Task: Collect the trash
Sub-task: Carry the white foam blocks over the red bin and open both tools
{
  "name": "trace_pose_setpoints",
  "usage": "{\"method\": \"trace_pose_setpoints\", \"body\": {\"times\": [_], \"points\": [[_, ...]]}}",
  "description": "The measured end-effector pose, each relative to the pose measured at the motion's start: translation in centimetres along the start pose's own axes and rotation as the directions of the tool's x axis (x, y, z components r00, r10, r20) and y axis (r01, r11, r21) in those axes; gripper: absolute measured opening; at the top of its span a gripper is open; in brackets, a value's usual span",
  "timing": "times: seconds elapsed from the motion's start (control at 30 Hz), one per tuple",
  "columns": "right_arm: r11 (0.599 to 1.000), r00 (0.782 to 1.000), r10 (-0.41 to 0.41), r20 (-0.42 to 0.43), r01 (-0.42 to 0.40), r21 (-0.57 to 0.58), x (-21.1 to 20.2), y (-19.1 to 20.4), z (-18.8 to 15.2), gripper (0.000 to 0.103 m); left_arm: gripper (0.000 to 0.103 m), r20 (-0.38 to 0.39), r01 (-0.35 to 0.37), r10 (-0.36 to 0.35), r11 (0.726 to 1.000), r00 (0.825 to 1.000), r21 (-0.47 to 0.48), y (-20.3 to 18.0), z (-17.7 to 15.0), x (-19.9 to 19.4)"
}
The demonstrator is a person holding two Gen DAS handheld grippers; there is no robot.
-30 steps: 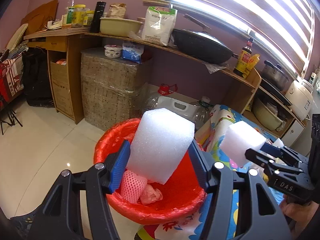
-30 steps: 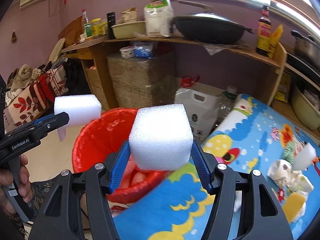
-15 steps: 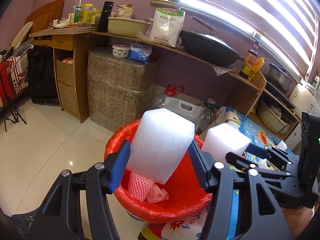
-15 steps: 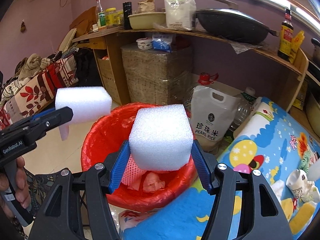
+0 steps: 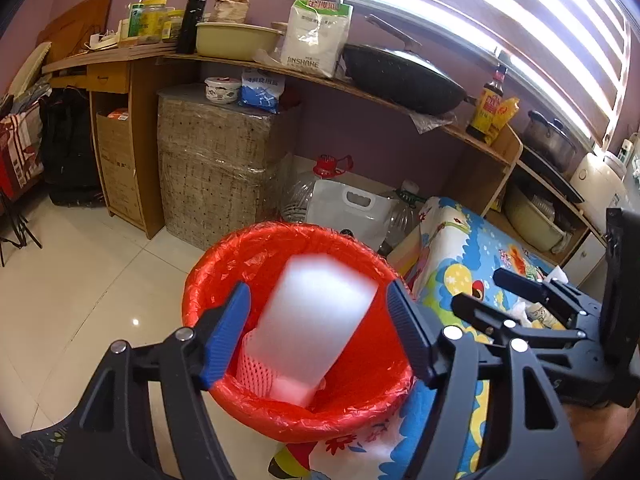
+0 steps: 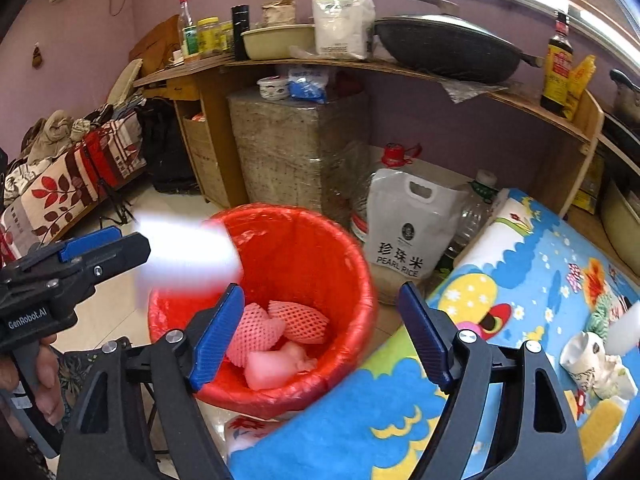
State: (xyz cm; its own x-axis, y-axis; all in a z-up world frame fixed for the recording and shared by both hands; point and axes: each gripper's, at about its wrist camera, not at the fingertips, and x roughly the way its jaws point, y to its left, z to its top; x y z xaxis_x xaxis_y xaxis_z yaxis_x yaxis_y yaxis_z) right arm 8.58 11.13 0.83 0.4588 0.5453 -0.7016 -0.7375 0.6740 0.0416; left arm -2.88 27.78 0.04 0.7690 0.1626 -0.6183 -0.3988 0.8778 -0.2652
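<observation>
Both grippers are opening over the red bin. The left gripper is releasing its foam block, now falling; the right gripper is standing wide and empty, its block lying inside.

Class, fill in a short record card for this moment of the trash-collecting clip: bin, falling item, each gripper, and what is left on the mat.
Bin: red-lined bin on the floor beside the mat
Falling item: white foam block, blurred, over the bin
Bin contents: pink foam nets
Left gripper: jaws just opened, clear of the block
Right gripper: jaws just opened, empty
Left on mat: crumpled paper
</observation>
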Motion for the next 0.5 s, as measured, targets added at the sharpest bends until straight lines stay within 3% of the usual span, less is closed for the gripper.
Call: {"method": "trace_pose_setpoints", "body": {"times": [0.5], "points": [[0.999, 1.000, -0.025, 0.012, 0.025, 0.038, -1.8, -2.4, -1.3, 0.080, 0.068, 0.004, 0.010, -0.010, 1.000, 1.000, 0.013, -1.5, -0.3, -0.4]]}}
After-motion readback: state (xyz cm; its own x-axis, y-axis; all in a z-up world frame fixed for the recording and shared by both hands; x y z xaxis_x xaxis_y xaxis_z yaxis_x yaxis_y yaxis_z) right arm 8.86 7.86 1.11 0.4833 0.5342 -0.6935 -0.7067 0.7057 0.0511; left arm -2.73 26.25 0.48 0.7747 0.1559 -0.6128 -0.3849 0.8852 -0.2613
